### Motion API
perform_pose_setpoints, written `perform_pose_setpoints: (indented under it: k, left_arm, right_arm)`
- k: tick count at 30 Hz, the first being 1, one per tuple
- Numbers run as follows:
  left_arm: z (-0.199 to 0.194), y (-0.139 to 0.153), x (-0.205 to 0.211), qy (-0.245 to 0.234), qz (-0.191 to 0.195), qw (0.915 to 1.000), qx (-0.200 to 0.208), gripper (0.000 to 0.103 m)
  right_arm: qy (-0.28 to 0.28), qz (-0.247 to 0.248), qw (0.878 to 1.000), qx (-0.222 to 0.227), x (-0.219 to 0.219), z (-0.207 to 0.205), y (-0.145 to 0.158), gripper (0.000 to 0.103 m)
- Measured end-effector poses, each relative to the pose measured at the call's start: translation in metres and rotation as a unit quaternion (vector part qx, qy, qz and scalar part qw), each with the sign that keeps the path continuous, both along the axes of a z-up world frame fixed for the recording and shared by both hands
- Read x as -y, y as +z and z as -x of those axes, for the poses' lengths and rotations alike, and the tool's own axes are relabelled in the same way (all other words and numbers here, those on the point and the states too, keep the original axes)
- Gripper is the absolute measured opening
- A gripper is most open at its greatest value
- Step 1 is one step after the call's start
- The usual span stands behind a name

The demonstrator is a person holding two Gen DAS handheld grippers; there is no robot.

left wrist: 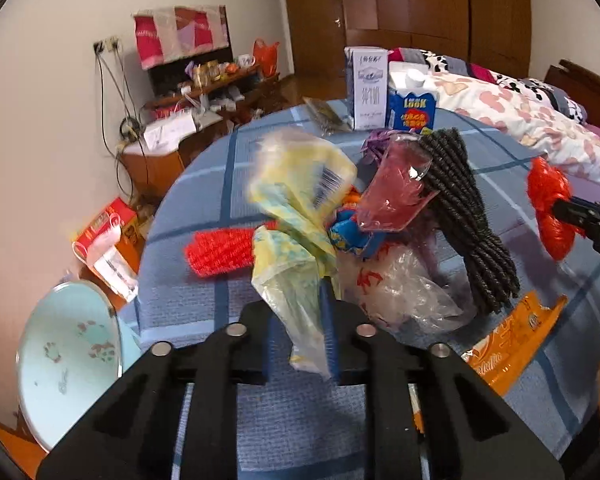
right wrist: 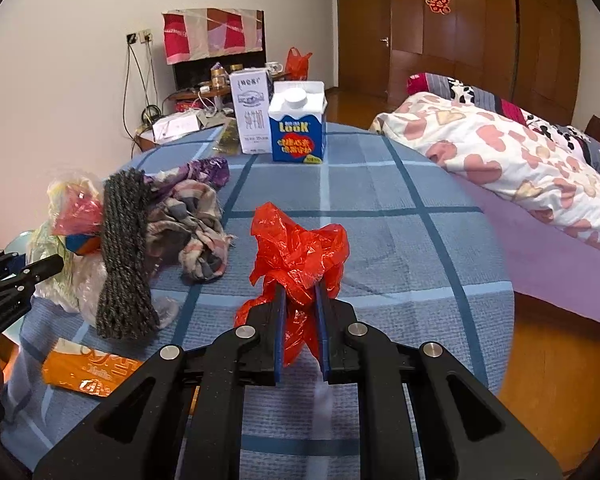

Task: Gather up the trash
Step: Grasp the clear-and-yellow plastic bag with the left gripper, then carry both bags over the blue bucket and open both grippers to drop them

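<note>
My left gripper (left wrist: 300, 320) is shut on a crumpled yellow plastic wrapper (left wrist: 300, 216), which stands up blurred between its blue pads above the table. My right gripper (right wrist: 300, 312) is shut on a crumpled red plastic bag (right wrist: 300, 248); the same red bag (left wrist: 548, 208) shows at the right edge of the left wrist view. Behind the yellow wrapper lie a clear pink wrapper (left wrist: 392, 188), a clear bag with red print (left wrist: 404, 288), a small blue wrapper (left wrist: 348, 232) and a red ribbed piece (left wrist: 220, 252). An orange snack packet (left wrist: 512, 344) lies flat near the front.
The round table (right wrist: 380, 208) has a blue checked cloth. On it are a dark twisted rope bundle (right wrist: 124, 256), a plaid cloth (right wrist: 192, 220), a blue milk carton (right wrist: 298, 128) and a white carton (right wrist: 252, 112). A pale basin (left wrist: 68, 360) sits lower left; a bed (right wrist: 520, 160) stands right.
</note>
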State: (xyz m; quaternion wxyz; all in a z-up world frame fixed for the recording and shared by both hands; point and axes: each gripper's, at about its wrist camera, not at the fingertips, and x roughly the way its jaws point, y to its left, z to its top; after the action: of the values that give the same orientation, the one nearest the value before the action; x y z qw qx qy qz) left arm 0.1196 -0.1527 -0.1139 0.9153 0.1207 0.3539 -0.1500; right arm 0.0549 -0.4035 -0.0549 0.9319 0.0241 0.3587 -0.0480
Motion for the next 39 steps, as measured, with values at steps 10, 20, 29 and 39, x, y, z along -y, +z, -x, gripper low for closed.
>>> perform_pose_setpoints:
  k: [10,20,29,39]
  left_arm:
    - [0.023,0.036,-0.035,0.006,0.014,0.9991,0.04,0.013]
    - [0.038,0.049,-0.079,0.047,-0.006,0.9967,0.067,0.013]
    - [0.04,0.049,-0.124,0.083,-0.02,0.9941,0.067,0.013]
    - [0.04,0.043,-0.174,0.129,-0.026,0.9895,0.061,0.013]
  right_arm:
    - [0.027,0.011,0.999,0.038,-0.033,0.002,0.031,0.014]
    - [0.087,0.012,0.994,0.069,-0.089,-0.008,0.055,0.014]
    - [0.143,0.016,0.986,0.084,-0.146,-0.021,0.066,0.014]
    - [0.192,0.025,0.978,0.079,-0.193,-0.035,0.058,0.014]
